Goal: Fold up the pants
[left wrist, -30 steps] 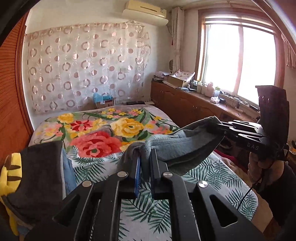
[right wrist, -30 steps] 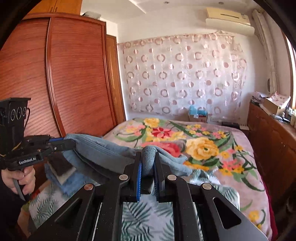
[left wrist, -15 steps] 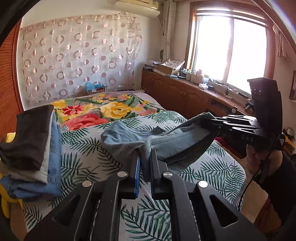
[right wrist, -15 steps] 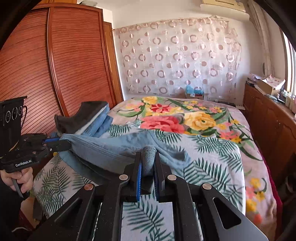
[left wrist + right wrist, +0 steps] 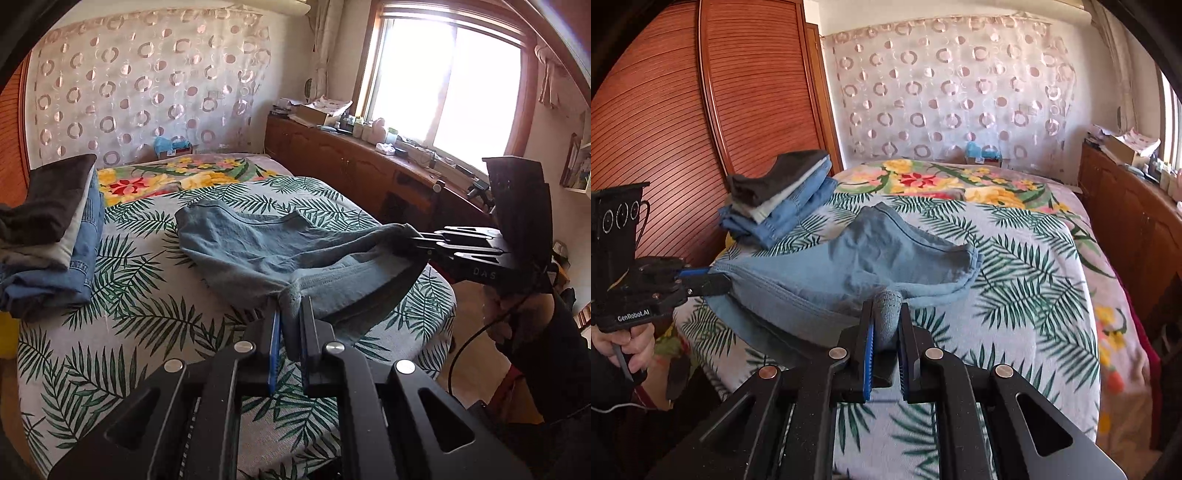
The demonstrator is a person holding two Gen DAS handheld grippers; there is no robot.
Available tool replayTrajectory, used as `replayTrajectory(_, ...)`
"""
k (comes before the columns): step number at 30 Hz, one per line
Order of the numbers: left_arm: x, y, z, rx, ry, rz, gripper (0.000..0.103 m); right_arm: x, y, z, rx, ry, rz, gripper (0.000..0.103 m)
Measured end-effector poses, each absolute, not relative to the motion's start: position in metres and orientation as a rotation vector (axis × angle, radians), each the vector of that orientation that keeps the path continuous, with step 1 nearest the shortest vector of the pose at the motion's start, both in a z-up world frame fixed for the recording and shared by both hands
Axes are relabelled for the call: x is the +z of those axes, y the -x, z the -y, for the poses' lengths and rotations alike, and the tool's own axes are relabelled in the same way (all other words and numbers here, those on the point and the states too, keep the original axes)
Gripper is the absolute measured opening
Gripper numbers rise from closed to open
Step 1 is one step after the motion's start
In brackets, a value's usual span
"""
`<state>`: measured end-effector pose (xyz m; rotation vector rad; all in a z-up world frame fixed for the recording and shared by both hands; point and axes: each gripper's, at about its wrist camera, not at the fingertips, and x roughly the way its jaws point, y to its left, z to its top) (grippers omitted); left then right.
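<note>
Left gripper (image 5: 290, 325): jaws nearly closed, pinching a bunched corner of the pants (image 5: 266, 251) between its pads.
Right gripper (image 5: 886, 325): jaws narrow, clamped on another bunched corner of the same garment; in the left wrist view it enters from 3 o'clock (image 5: 413, 240), the cloth gathered at its tips.
Pants: light blue denim, near edge held raised between the two grippers, far part lying on the bed (image 5: 122, 325) towards 12 o'clock, with a folded edge showing.
Bed: leaf-print cover near, flowered cover further back.
Clothes stack (image 5: 775, 199): folded dark, grey and blue pieces at 10 o'clock in the right wrist view, on the bed's edge, apart from the pants.
Hands: one hand (image 5: 631, 343) grips the left gripper's handle; the other (image 5: 517, 317) grips the right one's.
Change since a second ago: both grips unchanged; the pants, then hanging clear of the cover, now rest on the leaf print with the far part spread out; the stack appears further off.
</note>
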<state>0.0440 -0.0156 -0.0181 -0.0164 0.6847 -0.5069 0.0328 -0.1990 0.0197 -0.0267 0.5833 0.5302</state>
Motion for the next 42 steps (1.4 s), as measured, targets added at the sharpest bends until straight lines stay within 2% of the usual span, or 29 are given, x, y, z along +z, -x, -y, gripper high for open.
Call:
replayTrajectory(9, -0.013, -0.021, 0.019, -0.521, 0.019, -0.687, 0.010, 0.029, -0.012, 0.218, 0.541, 0.002, -0.584, 0.011)
replayTrajectory(17, -0.046, -0.031, 0.026, -0.515, 0.008, -0.786, 0.010, 0.011, -0.020, 0.225, 0.539, -0.038, -0.631, 0.011)
replayTrajectory(21, -0.055, -0.030, 0.025, -0.507, 0.013, -0.821, 0.018, -0.001, -0.026, 0.223, 0.537, -0.054, -0.674, 0.011)
replayTrajectory(25, -0.055, -0.027, 0.020, -0.492, 0.031, -0.811, 0.041, -0.007, -0.026, 0.222, 0.533, -0.058, -0.706, 0.011)
replayTrajectory(26, -0.055, -0.026, 0.019, -0.493, 0.036, -0.807, 0.042, -0.009, -0.026, 0.222, 0.531, -0.057, -0.718, 0.011)
replayTrajectory(38, -0.097, -0.034, 0.025, -0.470, 0.031, -0.914, 0.042, -0.037, -0.024, 0.222, 0.509, -0.071, -0.783, 0.011)
replayTrajectory(42, -0.100, -0.031, 0.027, -0.488, 0.035, -0.927, 0.033, -0.037, -0.024, 0.220, 0.506, -0.064, -0.778, 0.011)
